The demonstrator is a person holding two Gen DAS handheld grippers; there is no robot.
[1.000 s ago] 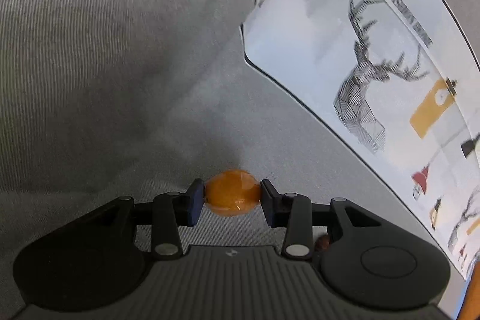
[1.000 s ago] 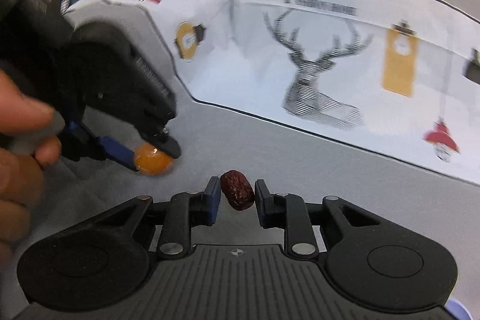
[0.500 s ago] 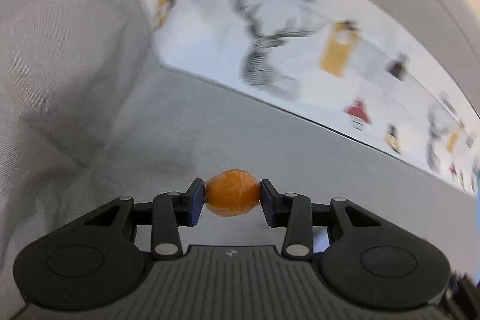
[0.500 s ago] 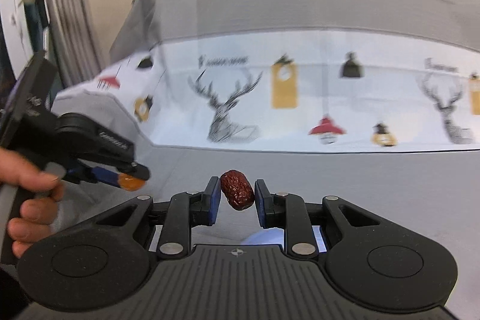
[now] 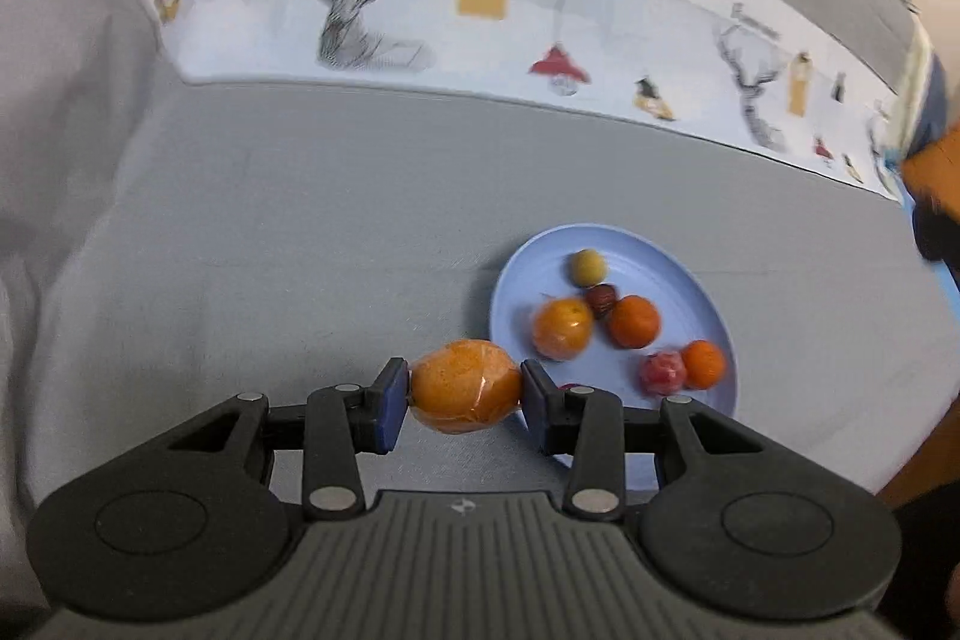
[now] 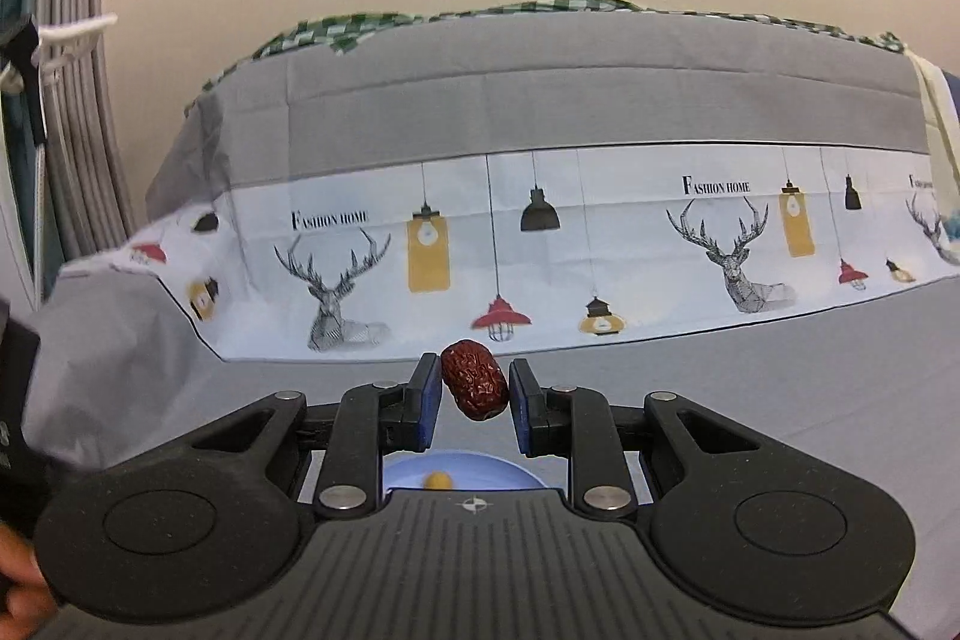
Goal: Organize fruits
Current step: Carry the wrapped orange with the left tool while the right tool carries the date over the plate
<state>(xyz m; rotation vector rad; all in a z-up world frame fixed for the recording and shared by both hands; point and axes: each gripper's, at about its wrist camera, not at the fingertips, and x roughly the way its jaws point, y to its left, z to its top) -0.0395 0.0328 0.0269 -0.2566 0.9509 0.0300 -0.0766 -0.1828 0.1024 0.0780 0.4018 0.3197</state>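
My left gripper (image 5: 465,394) is shut on a small orange fruit (image 5: 465,386) and holds it above the grey cloth, just left of a light blue plate (image 5: 714,304). The plate holds several fruits: oranges (image 5: 635,320), a yellow one (image 5: 588,268), a dark red date (image 5: 601,299) and a red fruit (image 5: 662,373). My right gripper (image 6: 474,391) is shut on a wrinkled dark red date (image 6: 475,386), raised above the same plate (image 6: 408,469), whose rim shows below the fingers.
The grey cloth (image 5: 312,232) covers the surface. A white printed band with deer and lamps (image 6: 540,244) runs along the backrest. Grey curtains (image 6: 72,129) hang at the left. An orange object (image 5: 933,172) sits at the right edge.
Both grippers rose and swung right with their fruit still held. The plate has come into the left wrist view. The right view lifted toward the backrest and wall.
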